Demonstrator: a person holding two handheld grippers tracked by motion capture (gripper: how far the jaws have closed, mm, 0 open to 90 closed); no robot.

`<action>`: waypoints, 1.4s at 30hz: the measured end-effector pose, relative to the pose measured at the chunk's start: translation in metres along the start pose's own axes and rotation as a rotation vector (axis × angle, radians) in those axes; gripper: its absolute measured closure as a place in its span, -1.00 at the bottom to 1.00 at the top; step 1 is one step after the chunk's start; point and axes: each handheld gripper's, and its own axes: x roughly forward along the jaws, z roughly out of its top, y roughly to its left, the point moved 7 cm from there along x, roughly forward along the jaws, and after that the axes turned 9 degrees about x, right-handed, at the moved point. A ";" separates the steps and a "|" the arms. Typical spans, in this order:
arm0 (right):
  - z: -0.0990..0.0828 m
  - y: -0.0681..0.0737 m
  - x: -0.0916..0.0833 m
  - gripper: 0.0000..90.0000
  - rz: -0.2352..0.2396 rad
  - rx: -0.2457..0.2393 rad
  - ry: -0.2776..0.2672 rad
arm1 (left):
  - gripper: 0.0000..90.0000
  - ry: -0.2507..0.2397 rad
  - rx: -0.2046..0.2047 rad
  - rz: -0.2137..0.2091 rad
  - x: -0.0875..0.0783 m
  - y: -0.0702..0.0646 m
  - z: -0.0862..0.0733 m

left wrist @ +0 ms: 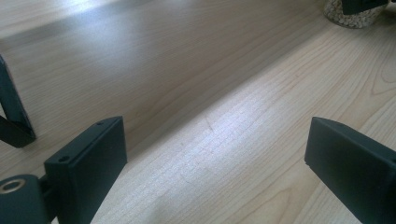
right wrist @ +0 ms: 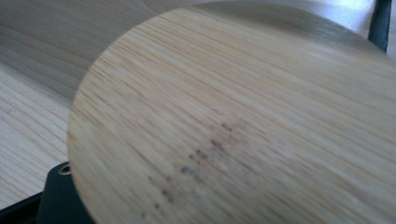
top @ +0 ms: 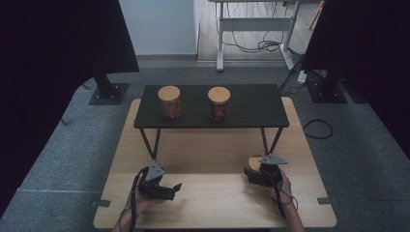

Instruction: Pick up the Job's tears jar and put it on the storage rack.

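Right gripper view: jar upright, lid up.

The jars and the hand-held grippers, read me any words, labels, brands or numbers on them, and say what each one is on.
None: no readable text in these pictures.
Jars on the black shelf, left and right: plain wooden lids, no label seen.
Jar at the right hand-held gripper: its lid shows wood grain and dark specks, no writing.
Left hand-held gripper: unmarked black.
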 end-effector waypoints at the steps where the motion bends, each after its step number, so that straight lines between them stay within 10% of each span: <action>1: 0.000 0.000 0.000 -0.47 0.005 -0.003 0.001 | -0.88 0.000 -0.003 0.001 0.000 0.000 0.000; 42: 0.013 0.010 -0.031 -0.47 0.055 -0.076 -0.050 | -0.89 0.001 -0.022 0.023 -0.004 0.008 -0.004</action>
